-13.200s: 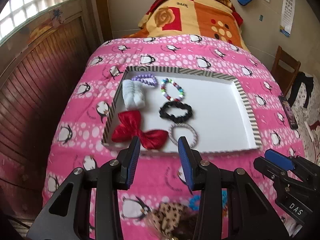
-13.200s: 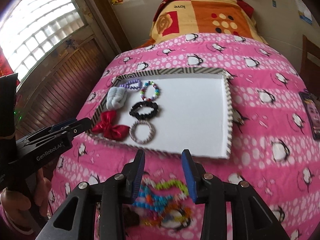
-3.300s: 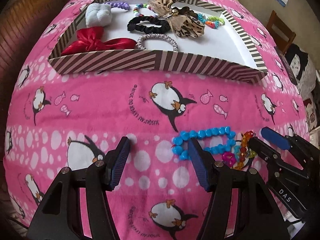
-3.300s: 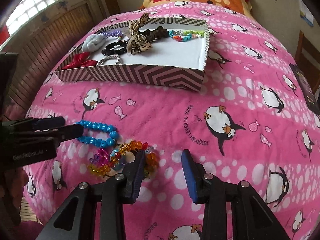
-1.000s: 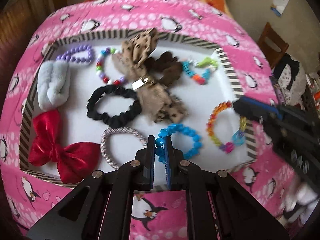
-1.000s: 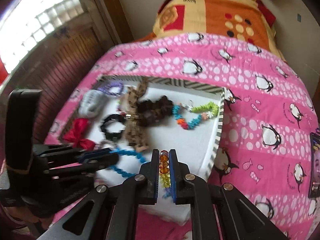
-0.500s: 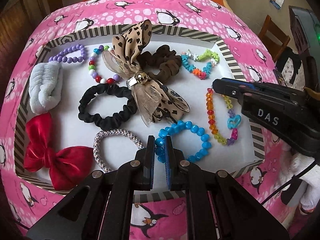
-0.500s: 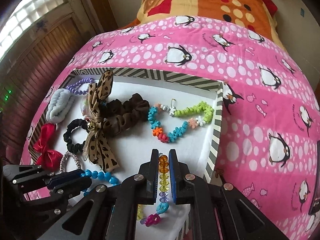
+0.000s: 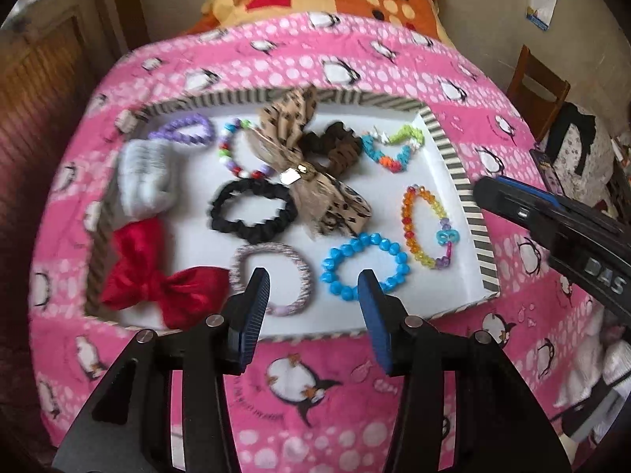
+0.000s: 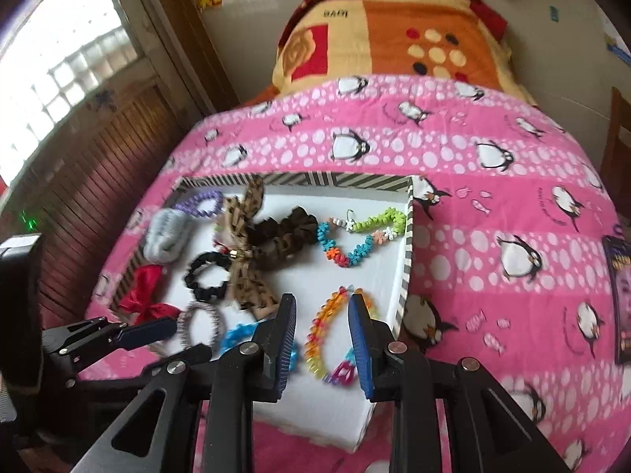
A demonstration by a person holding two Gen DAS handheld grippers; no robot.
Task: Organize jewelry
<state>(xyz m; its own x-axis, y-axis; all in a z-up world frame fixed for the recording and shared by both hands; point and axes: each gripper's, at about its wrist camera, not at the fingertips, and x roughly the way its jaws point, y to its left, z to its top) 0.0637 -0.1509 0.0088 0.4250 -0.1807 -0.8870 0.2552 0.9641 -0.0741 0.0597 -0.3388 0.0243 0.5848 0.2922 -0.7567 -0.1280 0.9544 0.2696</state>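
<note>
A striped-rim white tray (image 9: 457,165) on the pink penguin bedspread holds the jewelry. A blue bead bracelet (image 9: 364,272) lies at its front, just beyond my open, empty left gripper (image 9: 313,295). A rainbow bead bracelet (image 9: 428,226) lies to its right; in the right wrist view this bracelet (image 10: 327,335) lies between and below the jaws of my open right gripper (image 10: 321,315). A leopard bow (image 9: 311,181), black scrunchie (image 9: 252,211), silver band (image 9: 272,276), red bow (image 9: 157,280), brown scrunchie (image 9: 335,146) and colourful chain (image 9: 394,149) also lie in the tray.
A grey hair clip (image 9: 146,175), purple bracelet (image 9: 183,132) and multicolour bead bracelet (image 9: 236,153) lie at the tray's far left. An orange blanket (image 10: 394,31) is at the bed's head. A wooden chair (image 9: 538,90) stands right; a phone (image 10: 621,295) lies on the bedspread.
Both grippers opened and let go: the blue bracelet and the rainbow bracelet now lie in the tray. Both grippers have drawn back toward the tray's front edge.
</note>
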